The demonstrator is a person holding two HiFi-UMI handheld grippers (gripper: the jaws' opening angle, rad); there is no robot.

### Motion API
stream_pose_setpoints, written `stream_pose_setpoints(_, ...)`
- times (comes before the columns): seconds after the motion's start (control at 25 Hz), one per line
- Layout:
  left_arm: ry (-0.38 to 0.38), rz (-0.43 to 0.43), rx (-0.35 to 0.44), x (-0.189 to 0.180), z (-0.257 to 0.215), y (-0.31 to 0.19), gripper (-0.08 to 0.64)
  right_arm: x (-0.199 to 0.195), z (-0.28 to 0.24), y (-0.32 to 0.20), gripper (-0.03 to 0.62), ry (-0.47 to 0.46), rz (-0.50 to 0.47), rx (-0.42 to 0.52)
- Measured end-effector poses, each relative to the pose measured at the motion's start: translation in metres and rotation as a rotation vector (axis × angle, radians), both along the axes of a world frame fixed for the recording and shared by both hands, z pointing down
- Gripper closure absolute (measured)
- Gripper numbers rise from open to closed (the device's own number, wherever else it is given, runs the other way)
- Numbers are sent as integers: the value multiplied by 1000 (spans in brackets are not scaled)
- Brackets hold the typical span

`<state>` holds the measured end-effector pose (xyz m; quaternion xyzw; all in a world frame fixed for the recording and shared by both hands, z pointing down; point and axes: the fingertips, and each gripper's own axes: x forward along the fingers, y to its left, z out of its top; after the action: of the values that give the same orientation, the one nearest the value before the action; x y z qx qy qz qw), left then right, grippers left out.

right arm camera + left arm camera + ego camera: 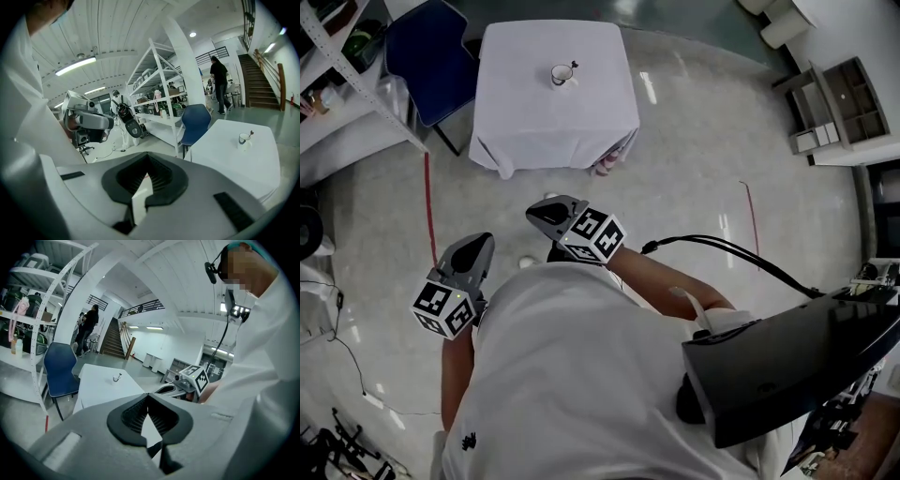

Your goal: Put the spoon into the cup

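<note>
A white cup [562, 75] stands on the white-clothed table [525, 112] far ahead of me. A spoon [572, 67] leans in the cup with its handle sticking out. The cup [117, 378] looks tiny in the left gripper view, and in the right gripper view the cup [243, 138] shows the spoon handle [251, 133]. My left gripper [476, 244] and right gripper [539, 214] hover close to my body, well short of the table. Both the left gripper [148, 397] and the right gripper [149, 158] are shut with nothing between their pads.
A blue chair [427, 56] stands left of the table beside white shelving [337, 84]. Red tape lines [428, 202] mark the floor. A grey cabinet [844, 103] sits at the far right. A person [219, 82] stands near stairs [262, 79] in the distance.
</note>
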<state>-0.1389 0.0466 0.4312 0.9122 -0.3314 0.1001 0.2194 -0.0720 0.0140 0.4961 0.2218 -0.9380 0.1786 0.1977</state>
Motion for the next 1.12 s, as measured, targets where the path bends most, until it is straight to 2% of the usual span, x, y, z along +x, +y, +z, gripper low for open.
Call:
stream_pose_setpoints(0.88, -1, -11, -5, -12, -2, -6, 548, -16, -8, -6, 584, 14, -47, 9)
stream_pose_setpoints(1.12, -5, -17, 14, -13, -5, -5, 548, -15, -10, -5, 584, 19, -53, 26)
